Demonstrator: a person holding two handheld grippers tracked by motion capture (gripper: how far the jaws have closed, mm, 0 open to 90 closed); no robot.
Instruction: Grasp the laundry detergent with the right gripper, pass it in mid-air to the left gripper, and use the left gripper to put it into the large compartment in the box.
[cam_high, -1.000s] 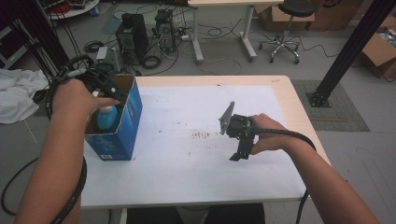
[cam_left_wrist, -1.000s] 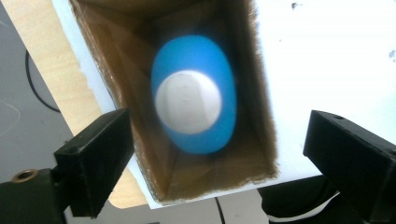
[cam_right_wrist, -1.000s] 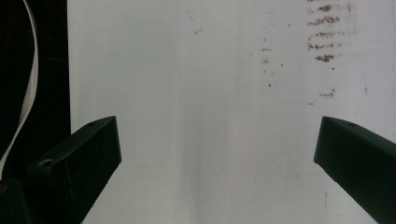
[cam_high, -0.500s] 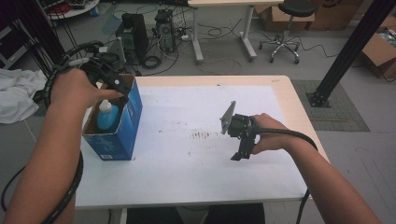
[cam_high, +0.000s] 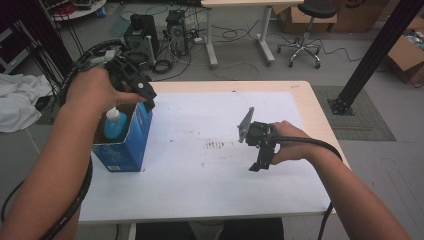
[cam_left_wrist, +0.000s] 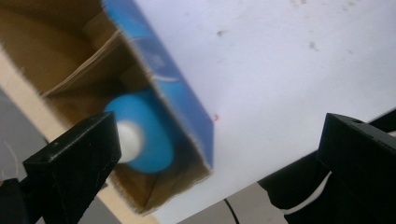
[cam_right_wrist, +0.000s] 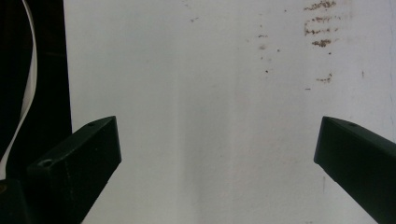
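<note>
- White sheeting covers the table (cam_high: 200, 180), marked with a patch of brown smudges (cam_high: 215, 145) near its middle; grey floor, computer towers (cam_high: 150, 30) and a swivel chair (cam_high: 305, 30) lie beyond the far edge.
- At the table's 9 o'clock side stands an open blue carton (cam_high: 131, 142), brown cardboard inside.
- In the carton stands a blue bottle (cam_high: 115, 125) with a white cap, upright, close to the wall nearest the table's middle (in the left gripper view it shows end-on, cap toward the camera (cam_left_wrist: 140, 135)).
- Above the carton's far rim, toward 11 o'clock from the bottle, hangs the left gripper (cam_high: 142, 90) in the person's left hand (cam_high: 95, 90). Its jaws stand wide apart and have just been opening; nothing sits between them, and the bottle lies below, clear of both pads.
- Toward 3 o'clock of the smudges, the right gripper (cam_high: 257, 165) is held in the right hand (cam_high: 290, 145), pointing down at the bare sheet, well apart from the carton.
- Its jaws too are spread wide with nothing between them (the right gripper view shows plain white surface (cam_right_wrist: 210, 116) there).
</note>
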